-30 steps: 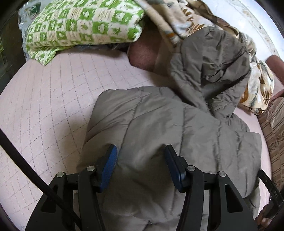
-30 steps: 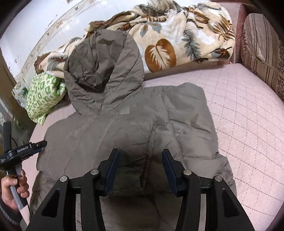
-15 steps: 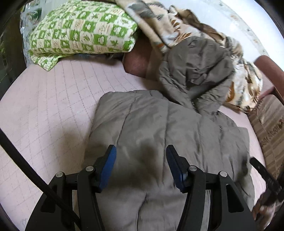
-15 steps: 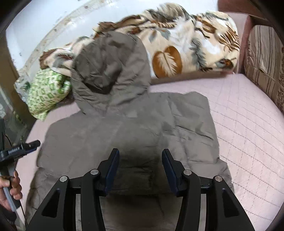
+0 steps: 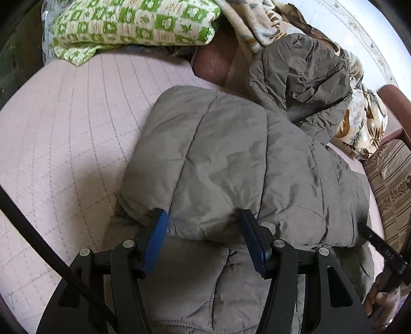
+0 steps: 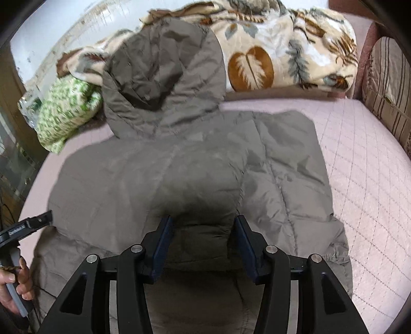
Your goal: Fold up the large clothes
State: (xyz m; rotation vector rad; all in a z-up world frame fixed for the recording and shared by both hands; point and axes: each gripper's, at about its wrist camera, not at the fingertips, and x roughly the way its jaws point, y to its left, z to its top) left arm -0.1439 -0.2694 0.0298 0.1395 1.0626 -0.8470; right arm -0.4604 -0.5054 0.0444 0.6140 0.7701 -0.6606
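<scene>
A grey-brown hooded puffer jacket (image 5: pixel 231 159) lies spread on the pink quilted bed (image 5: pixel 64 154), its hood (image 6: pixel 164 74) resting against the bedding at the back. One side is doubled over, and the thick folded edge sits between the blue pads of my left gripper (image 5: pixel 203 213), which stand wide apart and do not clamp it. My right gripper (image 6: pixel 203 218) hovers open over the middle of the jacket (image 6: pixel 205 167), nothing pinched. The left gripper (image 6: pixel 38 221) also shows at the jacket's left edge, held by a hand (image 6: pixel 18 287).
A green-and-white patterned quilt (image 5: pixel 133 23) and a leaf-print blanket (image 6: pixel 282 51) are piled along the back. A striped cushion (image 6: pixel 385 84) stands at the right. Bare pink mattress (image 6: pixel 359 179) lies on either side of the jacket. A black cable (image 5: pixel 38 231) crosses the left wrist view.
My left gripper has moved in, and the jacket's folded edge now sits at its fingertips. The right wrist view has shifted slightly over the jacket; both jaws stay about as wide.
</scene>
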